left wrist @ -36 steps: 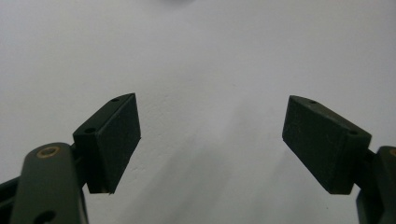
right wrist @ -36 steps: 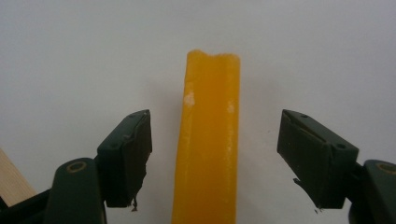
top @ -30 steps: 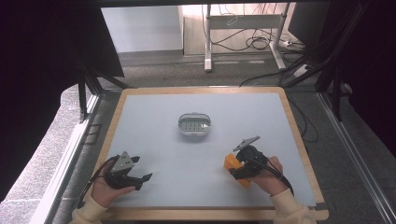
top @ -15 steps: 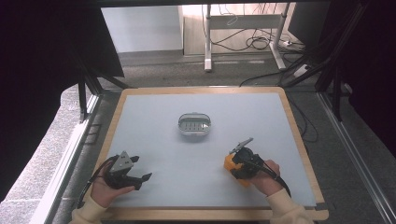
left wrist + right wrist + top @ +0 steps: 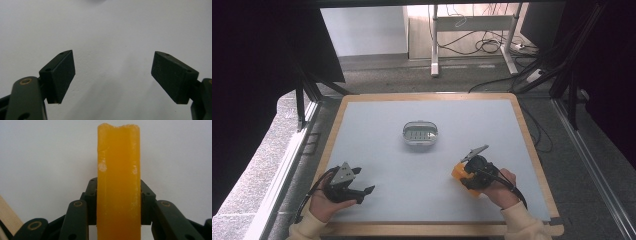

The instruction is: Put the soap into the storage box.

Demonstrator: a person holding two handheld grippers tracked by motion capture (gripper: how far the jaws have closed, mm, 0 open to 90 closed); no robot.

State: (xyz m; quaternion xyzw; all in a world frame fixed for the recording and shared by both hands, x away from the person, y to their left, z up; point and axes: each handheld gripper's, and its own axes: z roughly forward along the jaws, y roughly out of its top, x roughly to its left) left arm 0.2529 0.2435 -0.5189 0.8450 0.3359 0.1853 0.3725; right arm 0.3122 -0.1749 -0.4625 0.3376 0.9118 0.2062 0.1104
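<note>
Left hand-held gripper (image 5: 362, 189) near my front-left counter (image 5: 377, 125) edge, jaws spread wide, nothing between them. Mid-counter: clear oval lidded container (image 5: 420, 134), well apart from both hands. Right hand-held gripper (image 5: 464, 172) has just closed, now pinching orange block (image 5: 118, 185) squarely by both sides. I judge grasp done; next move calls for lift, likely carry toward container. Open room all around; right edge near.

Black two-jaw tongs (image 5: 362, 192) with brass-ringed pivots, trailing black cables, cream sleeves (image 5: 522, 227).
</note>
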